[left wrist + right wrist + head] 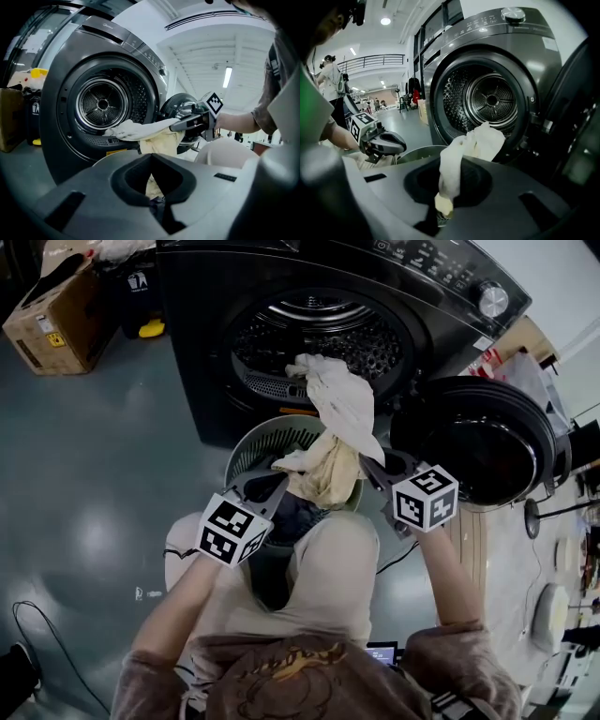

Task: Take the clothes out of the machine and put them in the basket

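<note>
Grey floor [112, 474], open machine [319, 334]: right hand-held gripper [440, 214] pinches a fold of seemingly soft, light cloth [342, 399], left hand-held gripper [157, 204] sits closed over the basket [246, 451].

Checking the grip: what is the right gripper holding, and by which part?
The right gripper pinches the white cloth at one end; the rest trails to the drum.
</note>
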Demonstrator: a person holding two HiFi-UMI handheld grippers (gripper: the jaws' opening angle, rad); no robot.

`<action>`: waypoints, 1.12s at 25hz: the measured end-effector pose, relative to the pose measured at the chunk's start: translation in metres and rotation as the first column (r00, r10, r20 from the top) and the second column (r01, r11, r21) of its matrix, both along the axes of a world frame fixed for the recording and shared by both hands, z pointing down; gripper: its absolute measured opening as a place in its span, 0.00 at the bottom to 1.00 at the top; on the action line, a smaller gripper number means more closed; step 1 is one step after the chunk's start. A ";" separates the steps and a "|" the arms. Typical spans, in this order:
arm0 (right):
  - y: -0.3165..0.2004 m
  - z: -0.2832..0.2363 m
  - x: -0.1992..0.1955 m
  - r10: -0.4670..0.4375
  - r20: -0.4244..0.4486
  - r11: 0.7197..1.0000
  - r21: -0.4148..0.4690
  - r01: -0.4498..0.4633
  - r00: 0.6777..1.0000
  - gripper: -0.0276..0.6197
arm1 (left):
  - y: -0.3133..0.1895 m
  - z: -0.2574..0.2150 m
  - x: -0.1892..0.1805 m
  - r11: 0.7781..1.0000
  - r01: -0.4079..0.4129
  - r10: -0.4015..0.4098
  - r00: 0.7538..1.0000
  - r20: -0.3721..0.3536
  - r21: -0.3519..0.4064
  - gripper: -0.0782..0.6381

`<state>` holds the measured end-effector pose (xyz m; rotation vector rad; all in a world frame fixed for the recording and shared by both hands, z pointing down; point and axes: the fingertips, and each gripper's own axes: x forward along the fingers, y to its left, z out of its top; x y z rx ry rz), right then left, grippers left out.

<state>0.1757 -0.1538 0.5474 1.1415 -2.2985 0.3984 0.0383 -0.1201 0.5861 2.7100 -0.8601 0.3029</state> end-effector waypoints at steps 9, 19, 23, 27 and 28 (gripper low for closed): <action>-0.029 -0.007 0.015 0.082 -0.072 0.994 0.081 -0.076 0.994 0.42 | 0.005 0.003 0.003 1.000 -0.004 0.004 1.000 0.013 0.001 0.12; -0.167 0.037 -0.002 0.123 -0.106 0.990 0.082 -0.114 0.987 0.58 | 0.008 0.008 0.003 1.000 0.006 -0.006 0.999 0.035 -0.006 0.12; -0.212 0.061 -0.004 0.180 -0.150 0.983 0.065 -0.172 0.972 0.58 | 0.007 0.010 -0.004 1.000 0.026 -0.026 0.998 0.048 -0.013 0.12; -0.246 0.078 0.002 0.263 -0.193 0.965 0.029 -0.262 0.945 0.54 | 0.004 0.009 -0.012 0.999 0.047 -0.047 0.997 0.055 -0.011 0.12; -0.249 0.081 0.002 0.274 -0.209 0.961 0.014 -0.277 0.939 0.54 | 0.004 0.009 -0.013 0.999 0.051 -0.050 0.997 0.054 -0.012 0.12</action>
